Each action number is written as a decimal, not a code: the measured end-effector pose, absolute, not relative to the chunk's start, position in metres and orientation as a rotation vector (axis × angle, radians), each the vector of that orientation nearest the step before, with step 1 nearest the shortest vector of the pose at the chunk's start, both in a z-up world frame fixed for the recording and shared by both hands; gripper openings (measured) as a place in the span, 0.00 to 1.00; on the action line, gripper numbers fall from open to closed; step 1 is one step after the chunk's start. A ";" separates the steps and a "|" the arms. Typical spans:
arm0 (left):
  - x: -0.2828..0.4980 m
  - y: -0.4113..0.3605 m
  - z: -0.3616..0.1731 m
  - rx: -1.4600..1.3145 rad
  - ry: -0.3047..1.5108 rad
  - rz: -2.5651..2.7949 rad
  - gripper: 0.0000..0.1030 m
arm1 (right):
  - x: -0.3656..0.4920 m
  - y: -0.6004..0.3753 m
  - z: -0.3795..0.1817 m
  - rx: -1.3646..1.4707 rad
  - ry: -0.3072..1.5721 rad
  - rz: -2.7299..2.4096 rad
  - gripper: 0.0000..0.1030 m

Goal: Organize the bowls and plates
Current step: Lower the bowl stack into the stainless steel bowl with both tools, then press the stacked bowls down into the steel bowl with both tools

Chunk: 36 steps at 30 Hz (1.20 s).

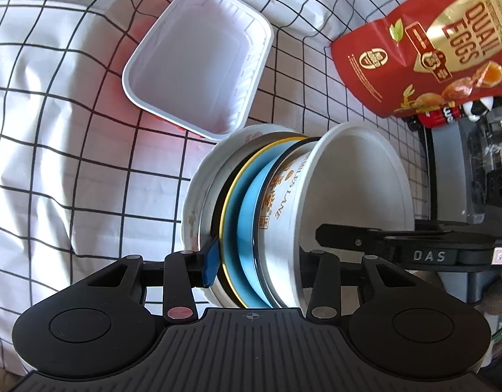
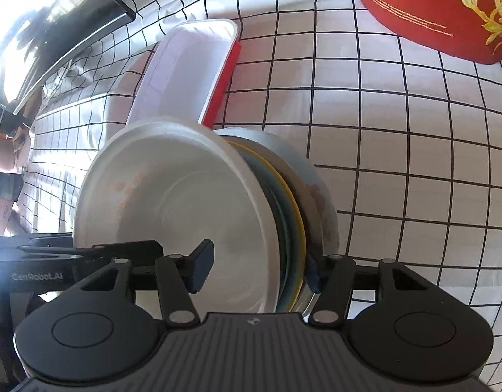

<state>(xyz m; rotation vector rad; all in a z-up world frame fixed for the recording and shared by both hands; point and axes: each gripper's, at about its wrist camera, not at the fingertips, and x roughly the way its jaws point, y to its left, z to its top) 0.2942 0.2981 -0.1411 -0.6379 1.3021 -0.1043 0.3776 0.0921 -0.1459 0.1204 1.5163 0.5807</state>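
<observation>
A nested stack of dishes (image 1: 251,225) is held on its side: a white floral plate (image 1: 193,202), a yellow-rimmed blue plate (image 1: 244,228) and a printed white paper bowl (image 1: 352,183) on top. My left gripper (image 1: 257,261) is shut on the stack, its blue-padded left finger (image 1: 210,263) against the plate side and its right finger inside the bowl. In the right wrist view my right gripper (image 2: 257,268) clamps the same stack (image 2: 283,222), one finger (image 2: 202,266) inside the bowl (image 2: 172,209), the other behind the plates.
A white rectangular plastic tray (image 1: 198,62) with a red underside lies on the checked white cloth (image 1: 55,130), also in the right wrist view (image 2: 185,72). A red quail-egg snack bag (image 1: 440,42) lies at the right. Dark objects stand beyond the cloth's right edge (image 1: 473,170).
</observation>
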 end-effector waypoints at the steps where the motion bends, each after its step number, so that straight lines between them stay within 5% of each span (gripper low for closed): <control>1: 0.294 0.297 -0.141 -0.630 1.305 -0.107 0.43 | 0.376 0.090 -0.145 0.127 1.514 0.588 0.55; 36: 0.300 0.296 -0.115 -0.627 1.246 -0.104 0.47 | 0.373 0.067 -0.132 0.183 1.408 0.606 0.52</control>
